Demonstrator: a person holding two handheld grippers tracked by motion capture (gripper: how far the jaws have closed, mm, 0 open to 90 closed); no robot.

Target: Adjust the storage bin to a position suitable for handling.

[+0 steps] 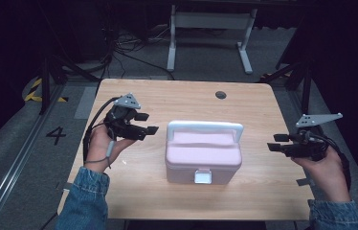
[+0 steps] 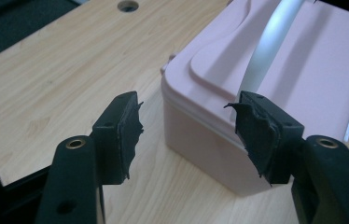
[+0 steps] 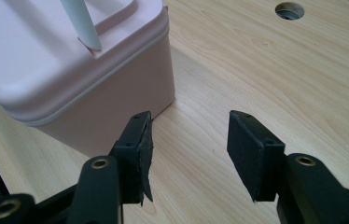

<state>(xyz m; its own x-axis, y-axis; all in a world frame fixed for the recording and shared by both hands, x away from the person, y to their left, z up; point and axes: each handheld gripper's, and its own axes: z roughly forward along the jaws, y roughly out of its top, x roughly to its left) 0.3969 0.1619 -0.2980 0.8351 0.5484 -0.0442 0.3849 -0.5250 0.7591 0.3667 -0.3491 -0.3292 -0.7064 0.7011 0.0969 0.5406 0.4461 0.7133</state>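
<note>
Number: a black "4" (image 1: 55, 135)
Stands on: the grey floor (image 1: 14, 143)
Place: left of the desk (image 1: 186, 96)

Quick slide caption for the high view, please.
Pink box with white handle sits closed on table, left gripper and right gripper open either side.

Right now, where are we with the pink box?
Nothing looks done yet: the pink box sits shut mid-table, white latch down, handle untouched. In hand: the left tongs and right tongs are both open, one on each side of the box, clear of it. Left, probably: close in, grip the box, then open or lift it.
</note>
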